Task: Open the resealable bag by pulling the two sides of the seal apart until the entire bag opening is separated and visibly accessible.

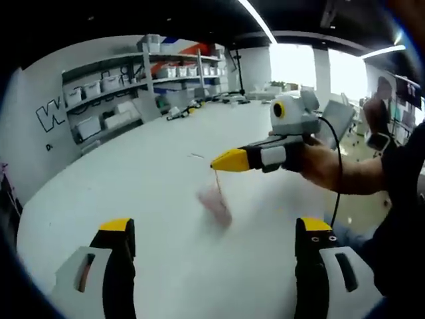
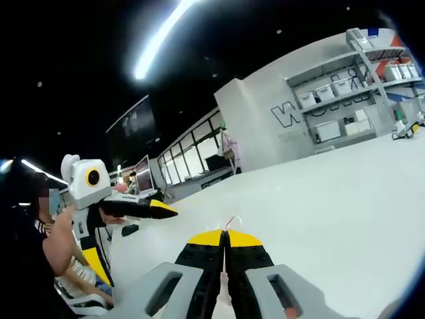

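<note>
Bag (image 1: 216,203) hangs pinched from right claw (image 1: 214,163)

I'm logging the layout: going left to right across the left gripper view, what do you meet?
Shelving unit with bins → pinkish bag dangling blurred over the white table → right gripper, shut on the bag's top edge → the hand holding it.

White table (image 1: 133,179); grey shelving (image 1: 119,86) with storage bins along wall; ceiling light strips (image 2: 159,40); windows (image 1: 299,63) beyond.
</note>
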`<state>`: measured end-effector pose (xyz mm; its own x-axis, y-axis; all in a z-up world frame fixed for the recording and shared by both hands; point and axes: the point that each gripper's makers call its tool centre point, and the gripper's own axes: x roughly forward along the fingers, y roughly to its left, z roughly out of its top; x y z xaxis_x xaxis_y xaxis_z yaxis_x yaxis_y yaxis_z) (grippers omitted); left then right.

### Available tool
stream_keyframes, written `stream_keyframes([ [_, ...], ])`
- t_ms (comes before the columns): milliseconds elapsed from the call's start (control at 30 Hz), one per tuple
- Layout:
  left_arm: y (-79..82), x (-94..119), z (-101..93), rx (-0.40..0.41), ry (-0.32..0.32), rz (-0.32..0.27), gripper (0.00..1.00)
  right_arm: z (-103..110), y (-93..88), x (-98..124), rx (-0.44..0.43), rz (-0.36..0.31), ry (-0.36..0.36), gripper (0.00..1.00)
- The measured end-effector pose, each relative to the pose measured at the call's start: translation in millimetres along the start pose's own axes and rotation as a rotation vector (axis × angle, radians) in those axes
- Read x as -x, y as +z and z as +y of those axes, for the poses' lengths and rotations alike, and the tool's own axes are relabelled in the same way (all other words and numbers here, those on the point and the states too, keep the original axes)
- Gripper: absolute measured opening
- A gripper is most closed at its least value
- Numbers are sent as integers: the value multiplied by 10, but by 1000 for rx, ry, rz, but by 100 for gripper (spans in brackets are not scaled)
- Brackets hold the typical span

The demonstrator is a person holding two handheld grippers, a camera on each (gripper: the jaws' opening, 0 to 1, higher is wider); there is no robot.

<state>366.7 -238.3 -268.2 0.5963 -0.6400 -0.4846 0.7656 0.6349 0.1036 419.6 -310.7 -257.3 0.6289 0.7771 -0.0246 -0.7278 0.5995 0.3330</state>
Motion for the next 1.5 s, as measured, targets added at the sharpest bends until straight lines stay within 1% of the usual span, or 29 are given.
stream_keyframes([
  [200, -49, 56, 63, 12, 29, -11, 99, 7, 12, 2, 7, 3, -1, 0],
  [467, -147, 63, 68, 31, 33, -3, 99, -12, 72, -23, -2, 1, 2, 0],
  [733, -173, 83, 83, 49, 41, -11, 99, -53, 155, -114, -16, 5, 6, 0],
  [967, -203, 114, 121, 64, 50, -15, 99, -182, 251, -211, -30, 6, -6, 0],
  [1200, -218, 150, 173, 76, 60, -21, 99, -355, 315, -303, -14, 23, -33, 0],
  [1500, -261, 180, 175, 92, 69, -21, 99, -460, 429, -495, 11, 46, -40, 0],
])
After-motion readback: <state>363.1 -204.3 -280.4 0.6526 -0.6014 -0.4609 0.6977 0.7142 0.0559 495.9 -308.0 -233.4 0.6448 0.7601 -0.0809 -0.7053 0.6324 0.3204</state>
